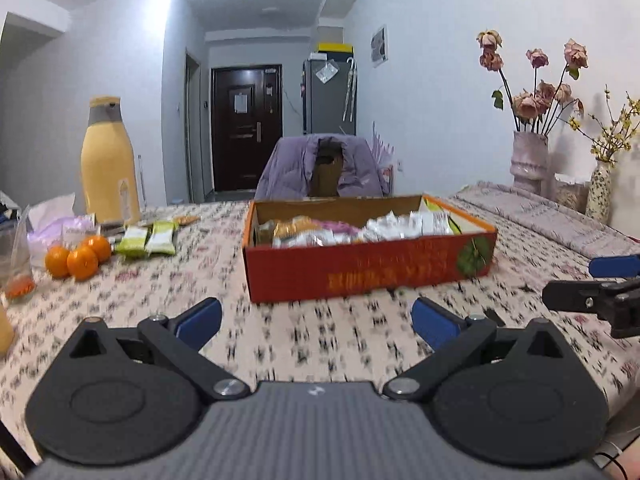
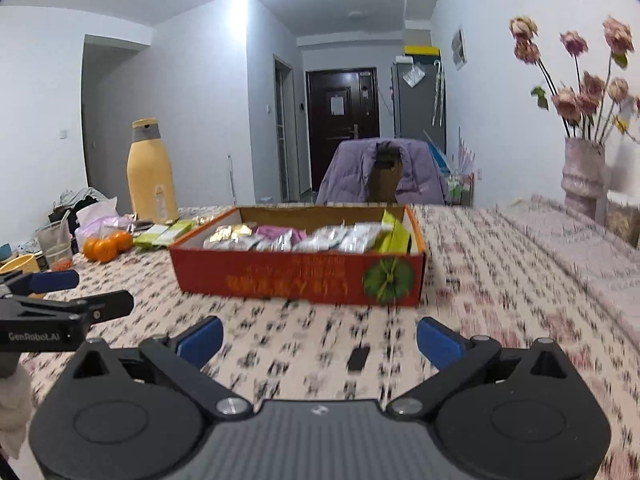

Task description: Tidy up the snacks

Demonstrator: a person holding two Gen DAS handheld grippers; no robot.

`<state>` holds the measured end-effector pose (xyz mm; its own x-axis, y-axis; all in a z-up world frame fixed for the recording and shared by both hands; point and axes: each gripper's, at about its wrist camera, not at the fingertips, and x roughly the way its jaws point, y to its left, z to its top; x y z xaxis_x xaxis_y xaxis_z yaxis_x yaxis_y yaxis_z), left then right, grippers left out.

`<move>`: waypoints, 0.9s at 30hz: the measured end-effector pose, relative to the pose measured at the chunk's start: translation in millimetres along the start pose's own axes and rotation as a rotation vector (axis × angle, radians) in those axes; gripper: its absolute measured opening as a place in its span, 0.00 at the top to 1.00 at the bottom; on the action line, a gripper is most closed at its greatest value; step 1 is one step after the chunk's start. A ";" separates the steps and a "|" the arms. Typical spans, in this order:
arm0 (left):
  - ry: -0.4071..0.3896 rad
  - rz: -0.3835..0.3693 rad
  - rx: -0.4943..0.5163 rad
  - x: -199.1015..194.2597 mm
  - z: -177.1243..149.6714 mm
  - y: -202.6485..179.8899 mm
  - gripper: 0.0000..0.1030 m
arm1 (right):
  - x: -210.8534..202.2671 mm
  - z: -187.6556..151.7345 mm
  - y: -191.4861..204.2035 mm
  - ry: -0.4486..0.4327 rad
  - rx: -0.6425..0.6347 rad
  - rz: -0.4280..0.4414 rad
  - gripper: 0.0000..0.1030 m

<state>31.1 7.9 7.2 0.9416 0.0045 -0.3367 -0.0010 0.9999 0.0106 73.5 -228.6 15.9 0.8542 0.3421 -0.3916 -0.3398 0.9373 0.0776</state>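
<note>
Mostly done imo: red cardboard box (image 1: 368,268) mid-table already packed w/ snack packets (image 2: 304,238). Left to do: green snack packs (image 1: 148,240) loose on the tablecloth (image 1: 320,340), just beside the tangerines (image 1: 78,258) (fruit prob stays). Left gripper (image 1: 316,320) and right gripper (image 2: 320,338) both hover short of the box, fingers spread wide, holding nothing.

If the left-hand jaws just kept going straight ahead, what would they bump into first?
Most likely the near wall of the red cardboard box. The left gripper, jaws open, points almost at it over bare tablecloth; depth is hard to judge.
</note>
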 end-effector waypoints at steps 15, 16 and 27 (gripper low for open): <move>0.034 -0.016 -0.043 -7.0 -18.9 3.1 0.00 | -5.9 -24.4 -1.2 0.051 0.036 -0.010 0.00; 0.036 -0.017 -0.042 -6.3 -18.9 2.6 0.00 | -5.9 -24.7 -1.8 0.051 0.038 -0.010 0.00; 0.046 -0.030 -0.050 -4.8 -21.1 3.0 0.00 | -3.3 -24.7 -1.6 0.057 0.042 -0.013 0.00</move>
<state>19.4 11.2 -11.1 0.9250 -0.0259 -0.3792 0.0090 0.9989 -0.0464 61.5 -232.9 -5.7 0.8343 0.3265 -0.4443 -0.3109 0.9441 0.1099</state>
